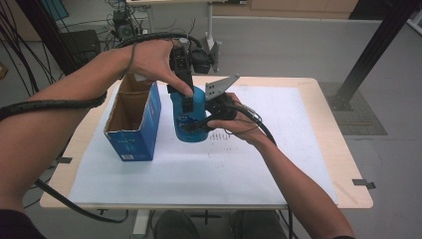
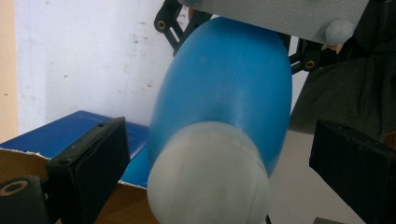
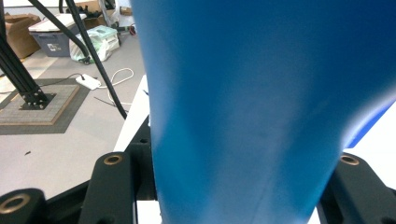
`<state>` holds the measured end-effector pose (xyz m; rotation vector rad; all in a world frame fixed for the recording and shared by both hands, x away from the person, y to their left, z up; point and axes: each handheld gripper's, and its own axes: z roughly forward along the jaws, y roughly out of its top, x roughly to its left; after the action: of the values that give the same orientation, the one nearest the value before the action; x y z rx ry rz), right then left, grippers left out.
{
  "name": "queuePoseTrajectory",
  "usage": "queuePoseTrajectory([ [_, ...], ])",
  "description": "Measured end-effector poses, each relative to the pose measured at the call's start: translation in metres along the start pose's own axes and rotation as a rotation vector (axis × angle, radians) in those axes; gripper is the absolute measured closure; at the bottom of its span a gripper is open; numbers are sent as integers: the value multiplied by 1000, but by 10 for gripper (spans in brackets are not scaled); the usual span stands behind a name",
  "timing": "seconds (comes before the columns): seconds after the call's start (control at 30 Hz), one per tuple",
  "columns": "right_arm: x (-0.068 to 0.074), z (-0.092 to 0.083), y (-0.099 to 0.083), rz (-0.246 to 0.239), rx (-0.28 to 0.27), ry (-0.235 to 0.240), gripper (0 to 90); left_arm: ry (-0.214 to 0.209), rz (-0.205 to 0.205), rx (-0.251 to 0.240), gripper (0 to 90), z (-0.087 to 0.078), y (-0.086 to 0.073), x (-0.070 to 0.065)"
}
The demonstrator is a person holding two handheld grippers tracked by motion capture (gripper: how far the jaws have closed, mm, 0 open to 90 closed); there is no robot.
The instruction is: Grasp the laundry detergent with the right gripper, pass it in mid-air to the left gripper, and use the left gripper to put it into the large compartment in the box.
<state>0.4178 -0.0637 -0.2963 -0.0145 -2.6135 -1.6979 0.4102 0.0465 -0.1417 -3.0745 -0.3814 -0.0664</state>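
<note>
On the white sheet (image 1: 209, 169) that covers the table (image 1: 333, 149), the high view shows a blue bottle (image 1: 190, 117) standing upright near the middle, just right of an open blue carton (image 1: 135, 130) with bare brown cardboard inside. The left gripper (image 1: 185, 97) comes down onto the bottle from above, held in the person's left hand (image 1: 149, 59). The right gripper (image 1: 201, 124) comes in from the right and meets the bottle's side low down, with the right hand (image 1: 239, 127) behind it.

In the left gripper view, the bottle's white cap (image 2: 208, 175) sits between the two black jaws, which stand wide on either side with a clear gap to the cap, touching nothing. The carton's blue edge (image 2: 70, 128) lies beyond the left jaw, and the right gripper's black frame shows at the bottle's far end.

In the right gripper view, the blue bottle (image 3: 261, 107) stands close up between the jaws, whose black arms press against both of its sides at the bottom of the picture: closed on the bottle. Grey floor (image 3: 70, 135) lies off to the left.
</note>
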Motion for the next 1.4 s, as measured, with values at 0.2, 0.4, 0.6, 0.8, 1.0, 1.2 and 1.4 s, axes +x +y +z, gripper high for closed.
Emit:
queuePoseTrajectory([
  [0.2,2,-3,1,-4,-8,0,435,1,8,-4,55,2,2,-2],
  [0.4,2,-5,1,-8,-7,-6,435,1,16,8,54,3,3,-1],
  [0.6,2,-6,2,-15,-7,-9,435,-2,15,3,54,3,4,-1],
  [0.8,3,-6,3,-20,-5,-10,435,-6,17,4,53,2,6,-2],
  [1.0,2,-7,3,-18,-8,-9,435,-5,20,1,54,2,6,-2],
  [1.2,2,-8,2,-17,-4,-15,435,-2,21,-1,53,0,6,-2],
  [1.4,2,-7,3,-18,-3,-14,435,-5,23,2,52,2,5,-3],
])
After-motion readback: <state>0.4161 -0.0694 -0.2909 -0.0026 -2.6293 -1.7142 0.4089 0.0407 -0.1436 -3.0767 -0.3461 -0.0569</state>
